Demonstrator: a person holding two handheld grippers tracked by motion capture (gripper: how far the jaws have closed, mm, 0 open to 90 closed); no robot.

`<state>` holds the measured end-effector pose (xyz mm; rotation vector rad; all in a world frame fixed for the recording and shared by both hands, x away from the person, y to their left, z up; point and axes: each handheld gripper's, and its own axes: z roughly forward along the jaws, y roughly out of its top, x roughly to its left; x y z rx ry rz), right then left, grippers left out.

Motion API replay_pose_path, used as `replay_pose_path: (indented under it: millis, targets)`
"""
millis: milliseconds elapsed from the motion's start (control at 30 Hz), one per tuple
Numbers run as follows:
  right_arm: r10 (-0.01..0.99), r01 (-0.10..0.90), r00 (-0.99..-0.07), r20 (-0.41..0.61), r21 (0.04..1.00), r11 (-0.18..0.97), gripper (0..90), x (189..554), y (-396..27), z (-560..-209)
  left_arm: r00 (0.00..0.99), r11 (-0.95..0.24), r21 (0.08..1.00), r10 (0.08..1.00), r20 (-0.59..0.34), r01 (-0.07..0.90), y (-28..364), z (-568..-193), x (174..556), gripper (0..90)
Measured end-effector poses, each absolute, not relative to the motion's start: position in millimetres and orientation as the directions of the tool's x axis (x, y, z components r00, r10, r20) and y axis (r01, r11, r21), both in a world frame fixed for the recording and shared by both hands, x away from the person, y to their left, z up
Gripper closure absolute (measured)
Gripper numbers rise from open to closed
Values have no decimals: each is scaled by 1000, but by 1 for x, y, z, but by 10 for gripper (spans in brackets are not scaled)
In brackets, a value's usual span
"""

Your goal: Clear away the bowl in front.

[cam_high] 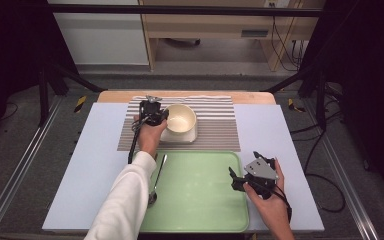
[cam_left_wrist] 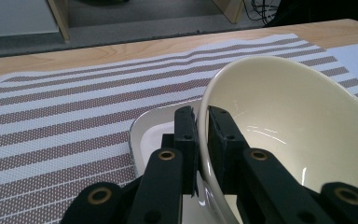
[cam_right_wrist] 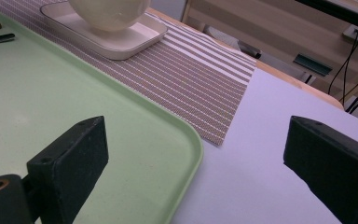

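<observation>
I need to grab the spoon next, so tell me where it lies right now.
In the high view the spoon lies on the green tray, along its left edge, just right of the person's white sleeve.

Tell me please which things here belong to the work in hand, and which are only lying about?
In the work:
- left gripper, shut on the rim of the bowl
- bowl, tilted on the white dish

Lying about:
- green tray
- spoon on the tray
- striped mat
- right gripper, open over the tray's corner
</observation>
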<state>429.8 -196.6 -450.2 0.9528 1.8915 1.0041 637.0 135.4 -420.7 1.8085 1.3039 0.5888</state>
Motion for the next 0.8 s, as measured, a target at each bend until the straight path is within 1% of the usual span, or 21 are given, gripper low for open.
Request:
replay_pose_path:
  millis: [133,233,400,567,800]
  targets:
    - [864,249,-415,-283,879,407,64,430,-197,-450,381,-153,831,921,-76,535,136,-411,630,820]
    - [864,248,-417,-284,879,408,64,430,-197,-450,405,-157,835,910,-85,527,136,-403,623,820]
    - [869,244,-409,-279,884,399,64,429,-201,-448,452,-173,840,887,-94,514,136,-395,604,820]
    - [869,243,-408,-280,884,399,64,428,-201,-448,493,-201,838,865,-91,507,138,-397,578,820]
    - [865,240,-412,-286,882,406,63,428,-198,-448,523,-199,834,844,-121,514,147,-406,539,819]
